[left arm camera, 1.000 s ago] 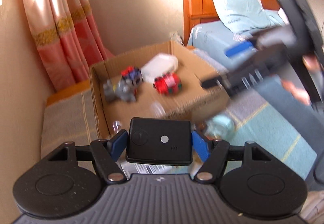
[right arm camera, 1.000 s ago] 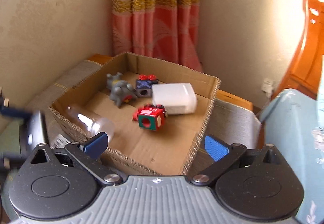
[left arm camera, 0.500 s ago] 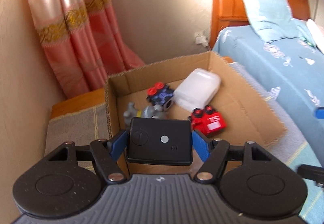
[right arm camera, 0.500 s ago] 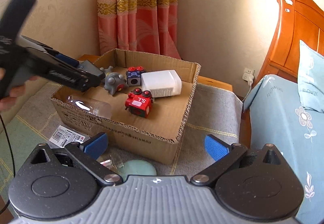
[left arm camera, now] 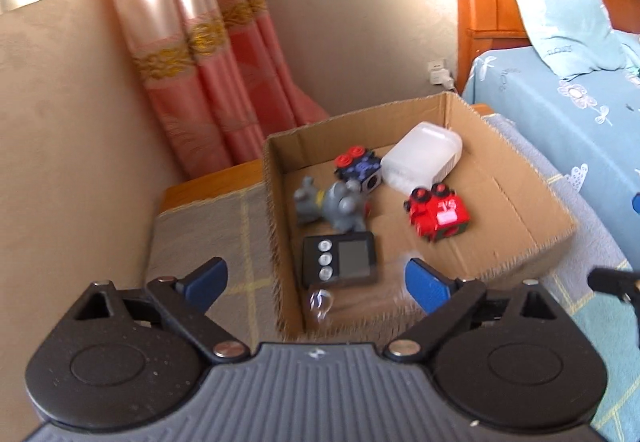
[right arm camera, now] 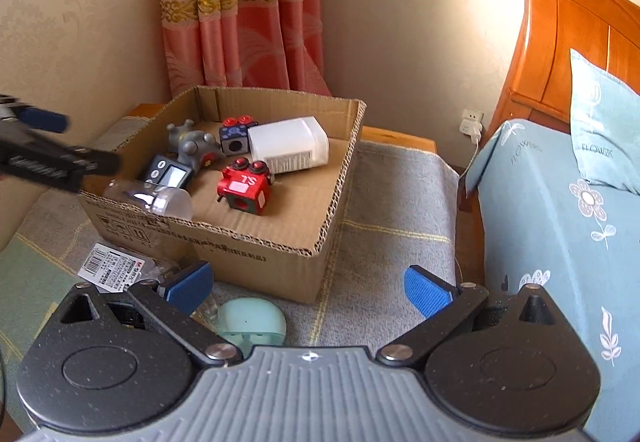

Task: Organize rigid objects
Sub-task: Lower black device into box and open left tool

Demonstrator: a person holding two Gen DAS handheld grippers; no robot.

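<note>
A cardboard box (left arm camera: 532, 238) (right arm camera: 280, 250) sits on a grey mat. Inside it lie a black timer (left arm camera: 340, 259) (right arm camera: 170, 175), a grey toy figure (left arm camera: 332, 204) (right arm camera: 192, 142), a dark blue cube toy (left arm camera: 360, 170) (right arm camera: 234, 134), a red cube toy (left arm camera: 438, 216) (right arm camera: 244, 192), a white plastic container (left arm camera: 422, 158) (right arm camera: 290, 150) and a clear tube (right arm camera: 150, 198) on the near rim. My left gripper (left arm camera: 316, 284) is open and empty above the box's near left corner. My right gripper (right arm camera: 308, 288) is open and empty in front of the box.
A pale green round object (right arm camera: 252, 322) and a barcode packet (right arm camera: 114, 268) lie on the mat in front of the box. A bed with blue sheet (right arm camera: 560, 222) stands at the right, a curtain (right arm camera: 240, 2) and wall behind.
My left gripper has opened and let go of the black timer, which now lies in the box beside the grey toy. My right gripper has pulled back a little.
</note>
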